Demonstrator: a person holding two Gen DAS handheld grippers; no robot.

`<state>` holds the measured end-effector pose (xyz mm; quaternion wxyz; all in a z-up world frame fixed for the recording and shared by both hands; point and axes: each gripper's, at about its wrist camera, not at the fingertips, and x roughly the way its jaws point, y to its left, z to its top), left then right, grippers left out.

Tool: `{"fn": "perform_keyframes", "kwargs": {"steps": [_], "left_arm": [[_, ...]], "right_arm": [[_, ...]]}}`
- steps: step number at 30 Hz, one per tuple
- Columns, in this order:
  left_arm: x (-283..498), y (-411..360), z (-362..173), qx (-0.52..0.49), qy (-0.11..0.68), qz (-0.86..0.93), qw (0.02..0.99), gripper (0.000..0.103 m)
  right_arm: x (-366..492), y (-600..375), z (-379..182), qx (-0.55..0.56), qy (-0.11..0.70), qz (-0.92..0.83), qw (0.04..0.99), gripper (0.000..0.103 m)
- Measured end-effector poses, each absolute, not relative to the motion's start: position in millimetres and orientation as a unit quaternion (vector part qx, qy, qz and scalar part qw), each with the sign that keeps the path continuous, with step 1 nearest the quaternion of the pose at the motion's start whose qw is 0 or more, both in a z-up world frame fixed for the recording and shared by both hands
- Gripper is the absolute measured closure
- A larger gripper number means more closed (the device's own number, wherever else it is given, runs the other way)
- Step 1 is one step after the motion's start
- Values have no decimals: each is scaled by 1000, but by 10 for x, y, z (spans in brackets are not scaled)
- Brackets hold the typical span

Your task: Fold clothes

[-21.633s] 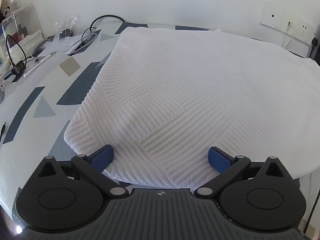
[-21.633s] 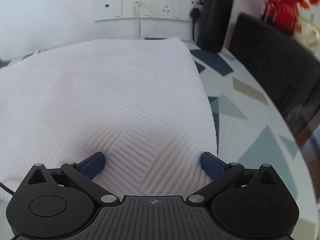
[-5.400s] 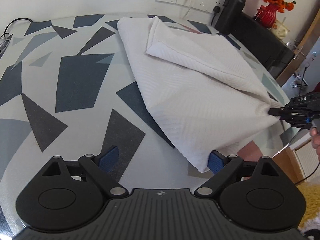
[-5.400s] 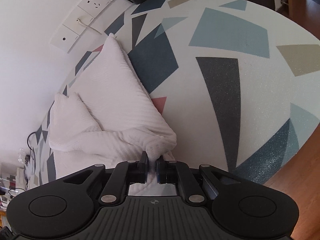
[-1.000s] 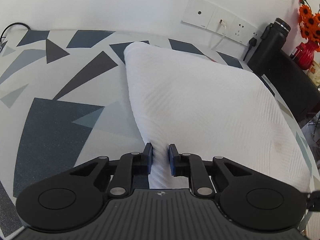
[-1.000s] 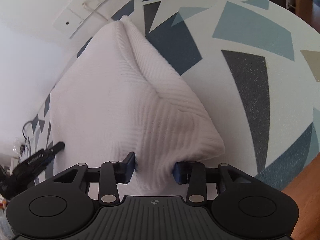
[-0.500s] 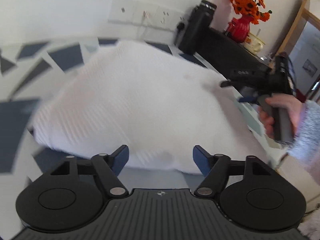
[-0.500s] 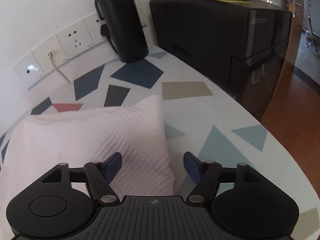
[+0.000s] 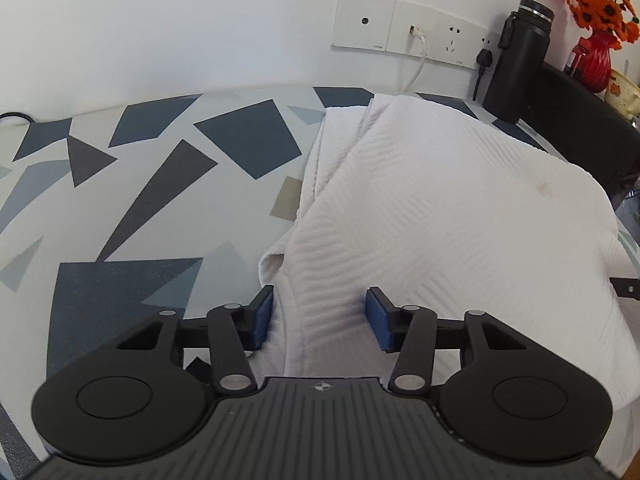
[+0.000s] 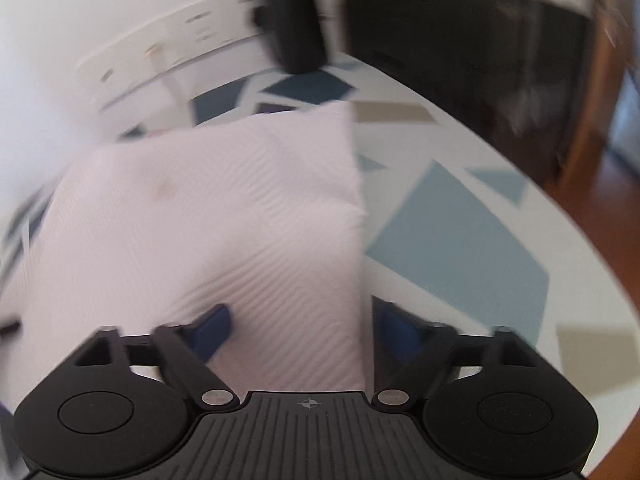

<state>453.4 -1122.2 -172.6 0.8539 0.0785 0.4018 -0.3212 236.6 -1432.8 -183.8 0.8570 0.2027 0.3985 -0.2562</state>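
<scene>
A white ribbed cloth lies folded in layers on the patterned table, with layered edges along its left side. My left gripper is open at the cloth's near left corner, its blue pads either side of the fold. In the blurred right wrist view the same cloth shows a straight right edge. My right gripper is open over the near right corner, left pad on the cloth and right pad just past the edge. A dark tip of the right gripper shows at the left wrist view's right margin.
A black bottle stands by the wall sockets with a white cable plugged in. A black box with a red vase of orange flowers sits at the far right. The table's rounded edge drops to wooden floor on the right.
Both grippers have shifted back to the cloth's near corners. The left view swung left and its jaws narrowed around the fold. The right gripper is moving fast, blurring its view.
</scene>
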Motion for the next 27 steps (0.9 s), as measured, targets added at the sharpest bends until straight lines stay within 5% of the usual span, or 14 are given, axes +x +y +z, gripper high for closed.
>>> {"fn": "perform_keyframes", "kwargs": {"steps": [7,21,23,26,27], "left_arm": [[4201,-10755,-1753,48,413,-327,849,62],[3719,-9750,-1669,-26,487,-294,822,61],[3652,-9609,-1656,-36,496,-288,818,56],[3729,-9581,-1615,-26,494,-265,828,27],[3788,-9605,-1598,-18,486,-261,834,26]], "right_arm": [[2515,-14210,-1798,183,409,-226,865,56],[2389,-13514,-1733,149,439,-124,878,56],[2362,-13462,-1726,141,441,-110,879,53],[2367,-13514,-1714,151,442,-106,878,44],[2369,-13555,-1707,162,440,-112,876,31]]}}
